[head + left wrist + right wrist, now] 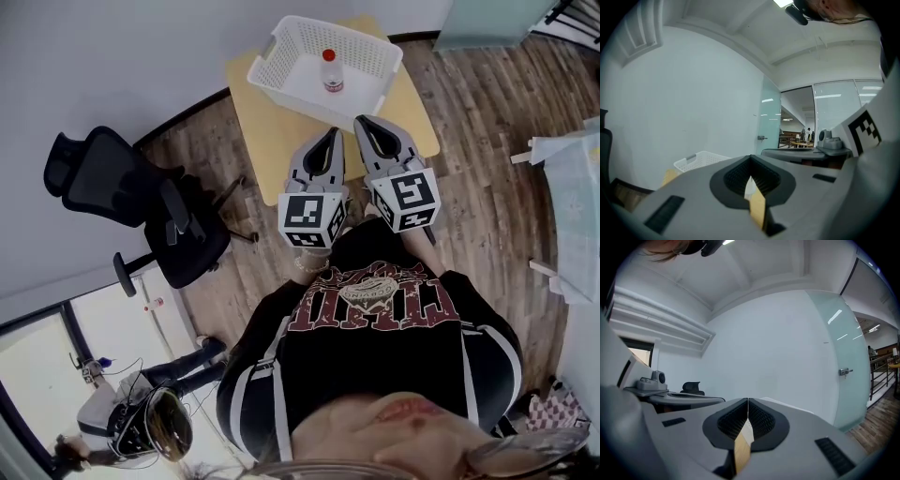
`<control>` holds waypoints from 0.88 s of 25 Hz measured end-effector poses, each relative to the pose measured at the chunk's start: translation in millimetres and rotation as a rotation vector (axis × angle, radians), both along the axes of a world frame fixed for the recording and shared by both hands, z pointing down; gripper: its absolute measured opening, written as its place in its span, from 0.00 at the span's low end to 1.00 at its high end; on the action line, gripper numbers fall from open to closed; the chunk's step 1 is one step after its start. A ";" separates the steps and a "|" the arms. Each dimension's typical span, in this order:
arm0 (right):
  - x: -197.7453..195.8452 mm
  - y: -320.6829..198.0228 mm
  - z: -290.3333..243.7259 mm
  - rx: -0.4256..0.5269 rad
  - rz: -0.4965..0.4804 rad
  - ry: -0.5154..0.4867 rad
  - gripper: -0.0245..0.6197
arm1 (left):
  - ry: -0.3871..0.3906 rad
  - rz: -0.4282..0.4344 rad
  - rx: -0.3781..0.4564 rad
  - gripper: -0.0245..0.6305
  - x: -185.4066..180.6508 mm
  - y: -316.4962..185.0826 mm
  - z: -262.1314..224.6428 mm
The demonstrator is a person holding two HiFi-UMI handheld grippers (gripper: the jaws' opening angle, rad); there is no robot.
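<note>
The left gripper and the right gripper are held side by side, just in front of the person's chest, and both point toward a small yellow bench. In the left gripper view the fingers meet at their tips with nothing clamped between them. A narrow slit below the tips shows only the bench top and something white beyond it. The right gripper view shows the same: its ribbed fingers are pressed together at the tip and hold nothing.

On the bench stands a white plastic basket, just beyond the two gripper tips but not touching them. Inside it a small clear bottle with a red cap stands upright on the basket floor, apart from the walls. A black office chair stands on the wooden floor to the left of the bench.
</note>
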State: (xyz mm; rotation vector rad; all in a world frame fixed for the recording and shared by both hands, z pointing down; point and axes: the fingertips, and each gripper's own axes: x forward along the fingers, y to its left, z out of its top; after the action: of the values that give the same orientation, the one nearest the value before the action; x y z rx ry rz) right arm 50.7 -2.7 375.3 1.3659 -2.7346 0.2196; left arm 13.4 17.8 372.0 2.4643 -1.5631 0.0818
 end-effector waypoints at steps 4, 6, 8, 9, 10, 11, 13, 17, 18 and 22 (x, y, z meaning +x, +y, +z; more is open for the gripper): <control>-5.2 -13.1 -2.6 -0.002 -0.033 -0.002 0.07 | -0.003 -0.023 0.001 0.11 -1.3 -12.6 -3.7; -7.4 -19.3 -3.3 -0.002 -0.051 -0.001 0.07 | -0.004 -0.037 0.001 0.11 -2.6 -18.7 -5.1; -8.6 -25.0 -3.6 -0.001 -0.065 0.003 0.07 | -0.004 -0.050 0.002 0.11 -3.7 -24.7 -5.7; -8.7 -27.9 -3.4 0.000 -0.071 0.007 0.07 | -0.004 -0.056 0.002 0.11 -4.1 -27.6 -5.7; -8.7 -30.8 -3.1 0.001 -0.075 0.011 0.07 | -0.003 -0.060 0.002 0.11 -4.1 -30.5 -5.7; -8.4 -33.6 -2.7 0.001 -0.080 0.014 0.07 | -0.002 -0.065 0.002 0.11 -3.9 -33.2 -5.7; -7.6 -38.4 -2.0 0.000 -0.089 0.018 0.07 | -0.002 -0.071 0.002 0.11 -2.4 -38.0 -5.6; -6.4 -44.1 -1.8 0.001 -0.116 0.025 0.07 | 0.001 -0.085 0.003 0.11 2.9 -43.8 -5.7; -6.0 -45.1 -1.8 0.003 -0.124 0.026 0.07 | 0.000 -0.091 0.005 0.11 4.2 -44.8 -5.9; -3.8 -50.0 -1.0 0.009 -0.154 0.028 0.07 | 0.002 -0.115 0.014 0.11 7.8 -50.4 -5.9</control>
State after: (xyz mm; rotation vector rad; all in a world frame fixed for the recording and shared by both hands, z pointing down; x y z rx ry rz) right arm 47.0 -52.7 374.3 1.1440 -2.8032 0.1764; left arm 21.3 -32.6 366.1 2.3778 -1.7064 0.0502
